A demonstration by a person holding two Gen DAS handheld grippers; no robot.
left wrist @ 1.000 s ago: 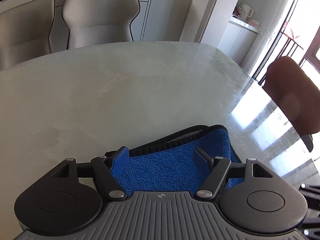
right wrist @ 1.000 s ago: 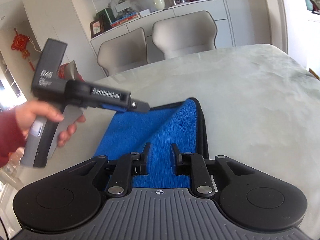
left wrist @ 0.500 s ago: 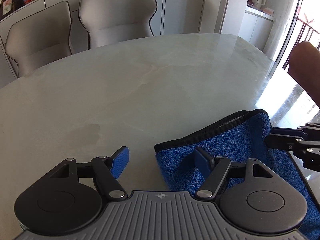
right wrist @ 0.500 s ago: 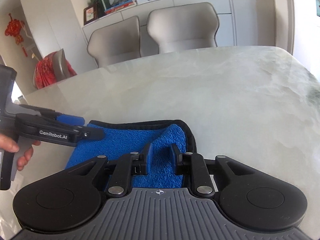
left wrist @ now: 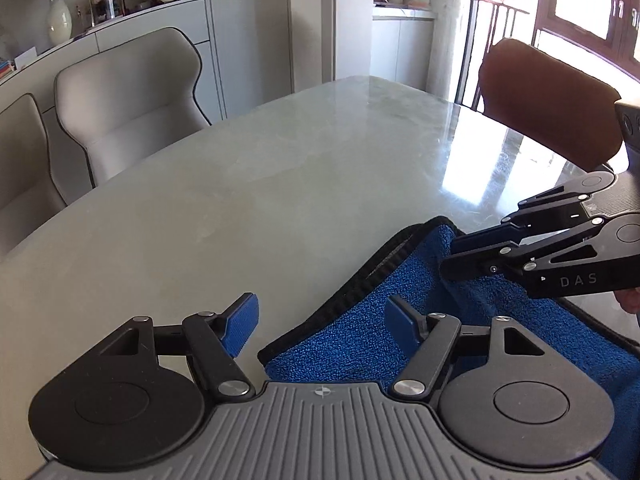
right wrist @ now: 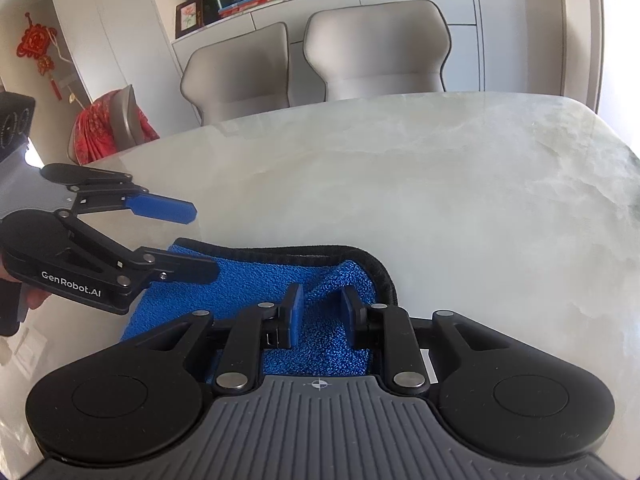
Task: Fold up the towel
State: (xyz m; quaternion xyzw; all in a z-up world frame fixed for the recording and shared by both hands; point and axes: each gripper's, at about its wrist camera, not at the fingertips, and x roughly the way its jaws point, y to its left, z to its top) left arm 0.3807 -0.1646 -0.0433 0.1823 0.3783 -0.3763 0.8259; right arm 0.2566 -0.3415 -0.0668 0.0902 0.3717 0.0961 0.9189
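A: What did the left tool [left wrist: 322,322] look like, starting from its left side?

B: Its fingers were spread wide. The left pad [left wrist: 242,326] stood over the bare marble desk [left wrist: 248,184] and touched nothing. The right pad [left wrist: 402,322] was over the blue towel [left wrist: 356,336], and I could not tell if it touched the cloth. Nothing was held between them.

A: And where was the towel from that tool?

B: It lay on the desk in front of the tool and to its right, with its black border [left wrist: 372,276] running up and away. Its near corner came in between the two fingers.

A: What was further to the right?

B: The right tool [left wrist: 448,258] came in from the right edge, with its tips at the far part of the towel. In that view the fingers stood close together.

A: Was it gripping the cloth?

B: In its own view the right tool [right wrist: 318,308] had a narrow gap. A raised fold of the towel [right wrist: 320,296] sat between the two pads, but I could not tell if they pressed it. The left tool [right wrist: 192,240] was at the left, wide apart, one finger above the desk [right wrist: 440,200] and one over the towel's left end.

A: Anything behind?

B: Two pale chairs [right wrist: 316,64] stood past the far edge of the desk.
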